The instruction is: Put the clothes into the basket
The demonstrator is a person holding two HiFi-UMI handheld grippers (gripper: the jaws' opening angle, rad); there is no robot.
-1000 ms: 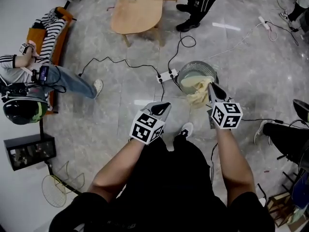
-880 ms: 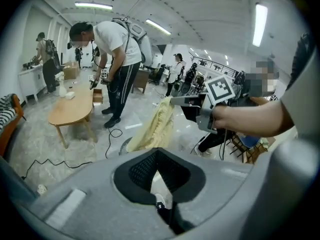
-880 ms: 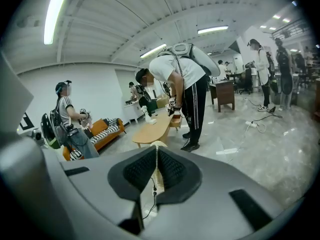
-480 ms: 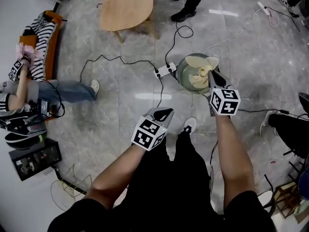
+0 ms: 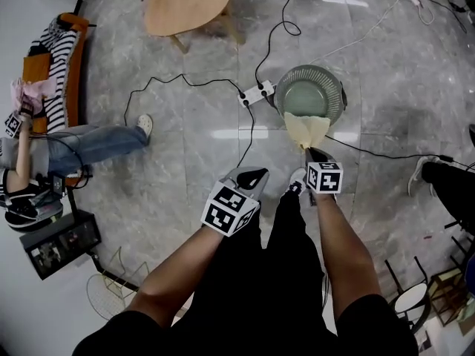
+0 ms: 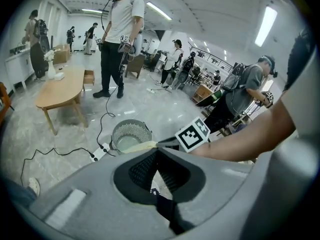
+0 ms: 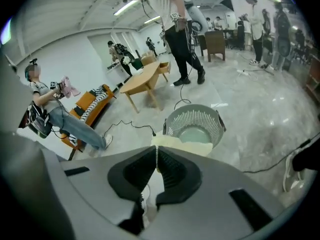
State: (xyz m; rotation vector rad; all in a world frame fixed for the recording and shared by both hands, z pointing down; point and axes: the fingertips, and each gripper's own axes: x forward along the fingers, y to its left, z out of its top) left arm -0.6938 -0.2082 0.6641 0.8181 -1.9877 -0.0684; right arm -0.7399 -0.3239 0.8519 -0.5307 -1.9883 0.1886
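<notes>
Pinched cloth (image 5: 306,130) in right gripper (image 5: 309,151) | draped it over basket (image 5: 338,87) rim just ahead | held left gripper (image 5: 251,175) closed, empty

The cloth (image 5: 306,130) is showing a plain, creamy pale yellow. The basket (image 5: 291,78) is looking grey-green, its slotted wall reading as thin upright stripes. The left gripper (image 5: 251,175) and the right gripper (image 5: 309,151) are both showing grey shells and black ribbed pads, each with a white cube printed in black squares. The floor (image 5: 185,176) is gleaming in mottled grey marble. A cable (image 5: 386,154) is showing black, a power strip (image 5: 256,95) white. The table (image 5: 185,2) is glowing light wood, and the sofa (image 5: 33,69) is showing orange under a black-and-white striped fabric (image 5: 63,50).
</notes>
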